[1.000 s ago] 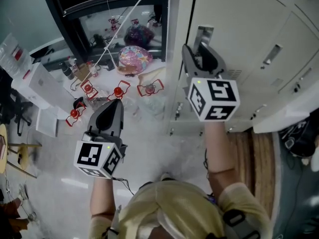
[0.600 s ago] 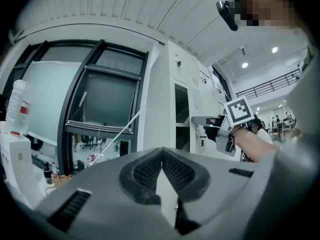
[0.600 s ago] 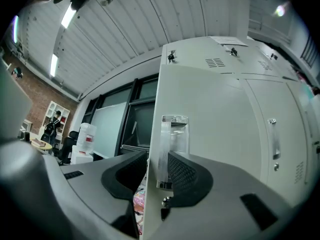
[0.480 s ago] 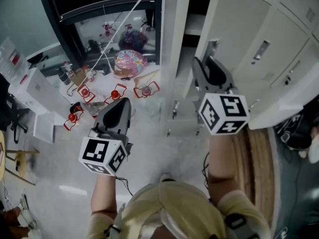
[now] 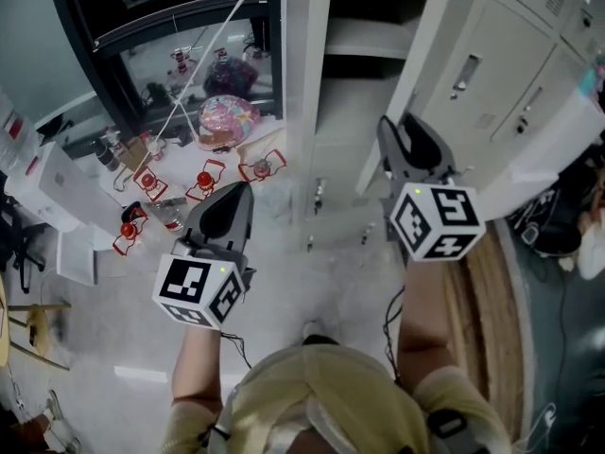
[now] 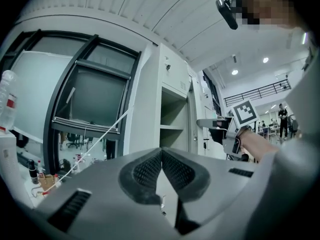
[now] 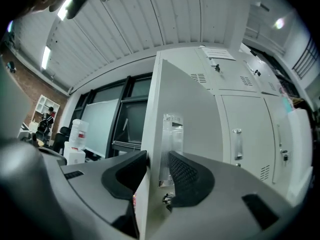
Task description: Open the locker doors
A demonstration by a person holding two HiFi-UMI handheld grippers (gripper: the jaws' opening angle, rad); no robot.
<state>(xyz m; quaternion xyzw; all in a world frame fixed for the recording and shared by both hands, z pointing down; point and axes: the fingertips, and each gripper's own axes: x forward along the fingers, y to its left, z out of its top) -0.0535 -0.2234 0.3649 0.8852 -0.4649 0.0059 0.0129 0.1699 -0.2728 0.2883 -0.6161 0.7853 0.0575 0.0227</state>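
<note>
My right tongs (image 5: 408,138) clamp the edge of the locker door (image 5: 452,83) just beside its handle (image 7: 171,134), one jaw on each face. The door stands out from the open compartment (image 5: 342,126), whose shelf (image 5: 364,50) shows. My left tongs (image 5: 238,195) are pinched together, empty, well left of the door.

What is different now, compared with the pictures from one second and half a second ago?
The right gripper, shut on the edge of the locker door, pulled it toward the person. The door swung further open, and the shelf inside now shows. Nothing was newly taken hold of or let go. The left gripper stayed shut and empty, and the other locker doors stayed closed.
</note>
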